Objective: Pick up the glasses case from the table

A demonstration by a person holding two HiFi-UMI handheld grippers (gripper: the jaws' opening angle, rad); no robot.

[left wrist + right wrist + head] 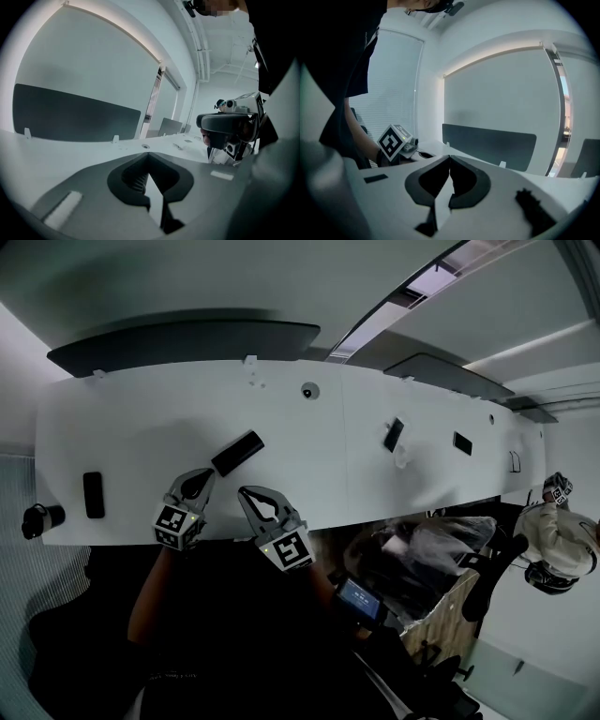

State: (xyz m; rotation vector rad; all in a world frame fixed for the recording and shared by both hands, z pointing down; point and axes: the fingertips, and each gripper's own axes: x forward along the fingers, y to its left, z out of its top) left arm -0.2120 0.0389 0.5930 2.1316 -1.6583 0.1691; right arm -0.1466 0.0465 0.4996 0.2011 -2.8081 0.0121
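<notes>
Both of your grippers sit low in the centre of the head view, over the near edge of the table (141, 427). The left gripper (204, 478) has its jaws pressed together with nothing between them; its own view shows the tips meeting over bare tabletop (149, 157). The right gripper (247, 493) is the same: tips together in its own view (450, 161), holding nothing.

The case (237, 453) looks to be the black oblong lying flat and slanted on the table, just above and right of the left gripper's tip in the head view. Neither gripper touches it. Other dark flat pieces lie well apart, one at the left (93, 495) and two toward the upper right, so be sure of your target.

You are at the approach. The left gripper is nearest and points almost at the case's near end, so it is probably the one to use. Spread its jaws well before you reach the case. Since the case lies on a slant, turn your wrist so the jaws cross its narrow width, not its length. Come in low, with one jaw on each long side, near the middle so it does not tip when lifted. Close firmly, then raise it straight off the table. Keep the right gripper clear to the lower right.
</notes>
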